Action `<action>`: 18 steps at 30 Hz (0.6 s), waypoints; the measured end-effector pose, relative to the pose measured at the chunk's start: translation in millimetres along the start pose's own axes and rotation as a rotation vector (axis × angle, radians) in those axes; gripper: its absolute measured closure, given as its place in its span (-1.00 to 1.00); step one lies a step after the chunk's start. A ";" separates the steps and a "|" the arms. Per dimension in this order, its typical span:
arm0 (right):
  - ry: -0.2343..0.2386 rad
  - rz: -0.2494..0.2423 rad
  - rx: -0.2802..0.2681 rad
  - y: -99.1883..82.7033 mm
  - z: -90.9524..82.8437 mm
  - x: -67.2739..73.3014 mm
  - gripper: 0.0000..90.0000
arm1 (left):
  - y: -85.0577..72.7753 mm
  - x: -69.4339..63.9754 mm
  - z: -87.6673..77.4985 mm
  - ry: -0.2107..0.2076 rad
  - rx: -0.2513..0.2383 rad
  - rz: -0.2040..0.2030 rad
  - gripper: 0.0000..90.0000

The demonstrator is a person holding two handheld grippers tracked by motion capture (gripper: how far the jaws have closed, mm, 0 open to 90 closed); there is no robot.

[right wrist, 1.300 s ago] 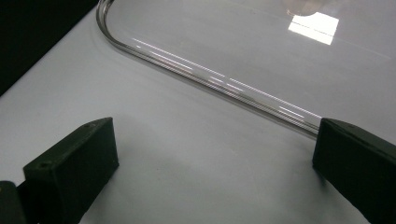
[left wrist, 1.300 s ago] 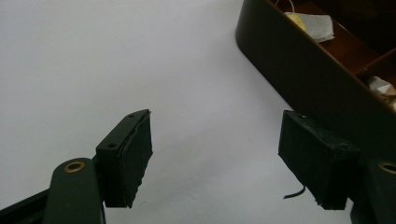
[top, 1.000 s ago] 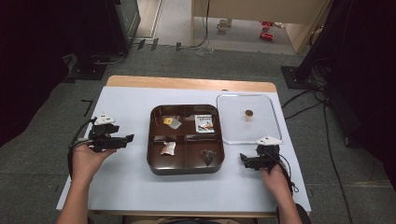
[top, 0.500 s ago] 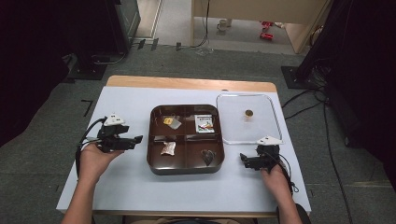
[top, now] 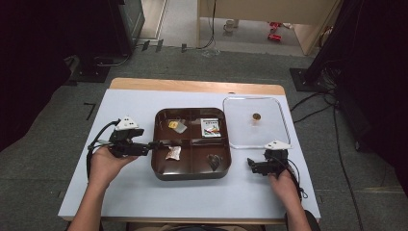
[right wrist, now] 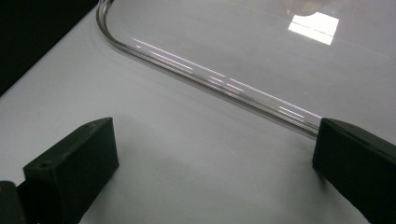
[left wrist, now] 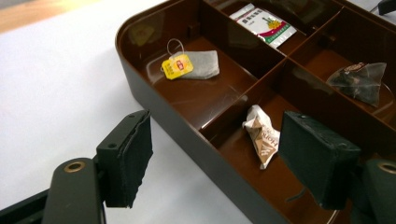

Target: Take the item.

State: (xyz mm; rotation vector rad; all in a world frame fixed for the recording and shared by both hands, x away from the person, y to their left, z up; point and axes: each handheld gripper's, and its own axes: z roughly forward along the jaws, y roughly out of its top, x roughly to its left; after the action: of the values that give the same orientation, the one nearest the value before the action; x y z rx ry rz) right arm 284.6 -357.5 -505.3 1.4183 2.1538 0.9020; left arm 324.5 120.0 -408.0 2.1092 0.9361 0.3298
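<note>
A white-topped desk is seen from above, with a wooden strip along its far edge. At its middle a dark brown compartment tray is set, divided into four sections. Just beside the tray, on its right, a clear lid is laid flat on the desk, with a small round brown knob at its middle.

The left claw is held at the tray's left rim, and its jaws are spread apart with nothing between them. In the left gripper view one jaw is seen over the bare desk outside the tray wall and the other over the near-left section, so that the rim is straddled. A crumpled brown-and-white sachet lies in that section, just beside the inner jaw; whether it is touched cannot be told. In the far-left section a flat tea bag with a yellow tag is found, well apart from the jaws. A printed white packet lies in the far-right section, and a pyramid-shaped mesh tea bag in the near-right one.

The right claw is held low over the desk, near the front edge of the lid and to the right of the tray. Its jaws are likewise parted and nothing is gripped; in the right gripper view bare desk and the lid's curved rim are seen between them.
</note>
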 end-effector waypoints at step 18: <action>0.000 -0.001 0.001 0.0 -0.1 0.0 -1.00 | 7.4 -24.0 14.3 -0.050 0.002 0.080 -0.14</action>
State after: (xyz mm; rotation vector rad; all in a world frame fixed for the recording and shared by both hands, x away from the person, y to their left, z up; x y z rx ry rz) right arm 284.6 -357.6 -505.2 1.4180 2.1548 0.9009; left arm 318.9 91.8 -410.0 2.1503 0.8250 0.3152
